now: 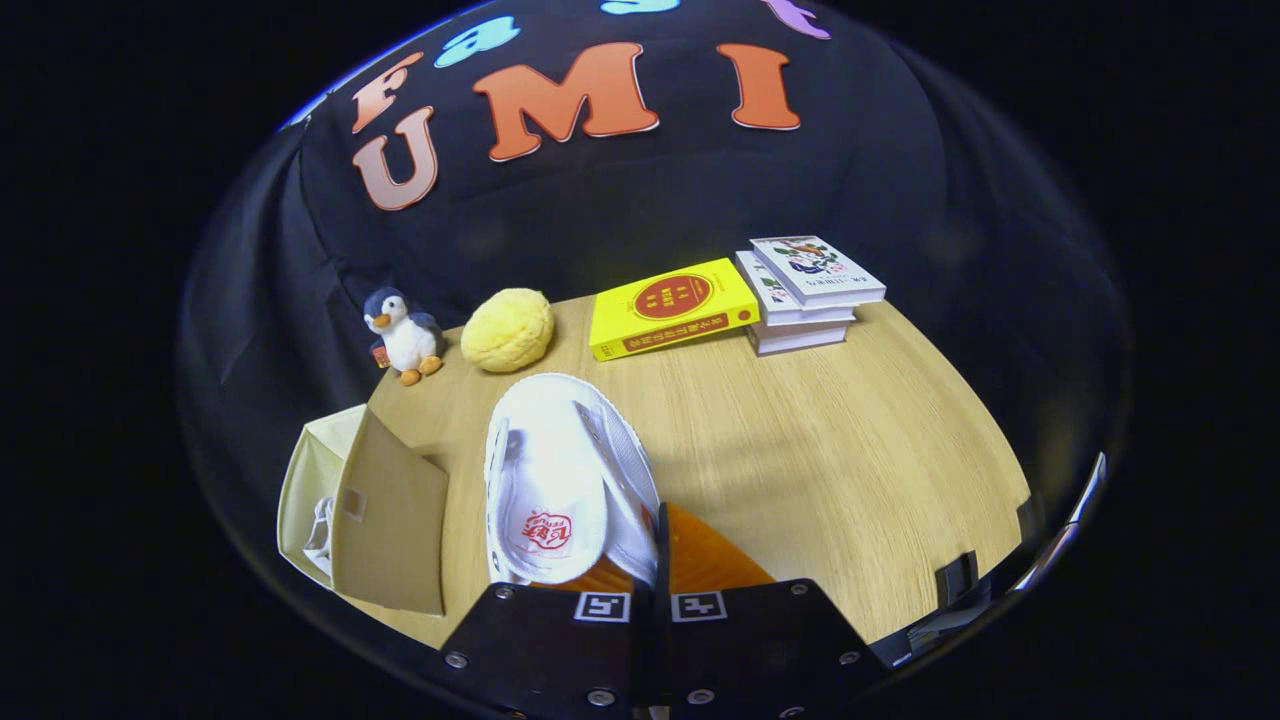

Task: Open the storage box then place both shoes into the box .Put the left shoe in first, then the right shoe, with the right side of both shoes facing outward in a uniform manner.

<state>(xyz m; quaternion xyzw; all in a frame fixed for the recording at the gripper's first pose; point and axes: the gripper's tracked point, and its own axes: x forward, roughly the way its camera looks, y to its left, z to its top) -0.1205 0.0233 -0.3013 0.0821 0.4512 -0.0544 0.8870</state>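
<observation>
A white shoe (560,470) with a red mark on its insole sits between and just ahead of my fingers, its opening turned toward me and its toe pointing away. My gripper (661,535) is shut on the shoe's right side wall near the heel. To the left of the shoe stands the cream storage box (300,470), with its brown lid (392,525) swung open toward the shoe. A white thing (320,535) shows inside the box; it looks like part of the other shoe, mostly hidden by the lid.
The wooden table (820,470) stretches to the right. Beyond the shoe stand a penguin plush (404,335), a yellow round plush (508,329), a yellow book (672,307) and a stack of books (808,292).
</observation>
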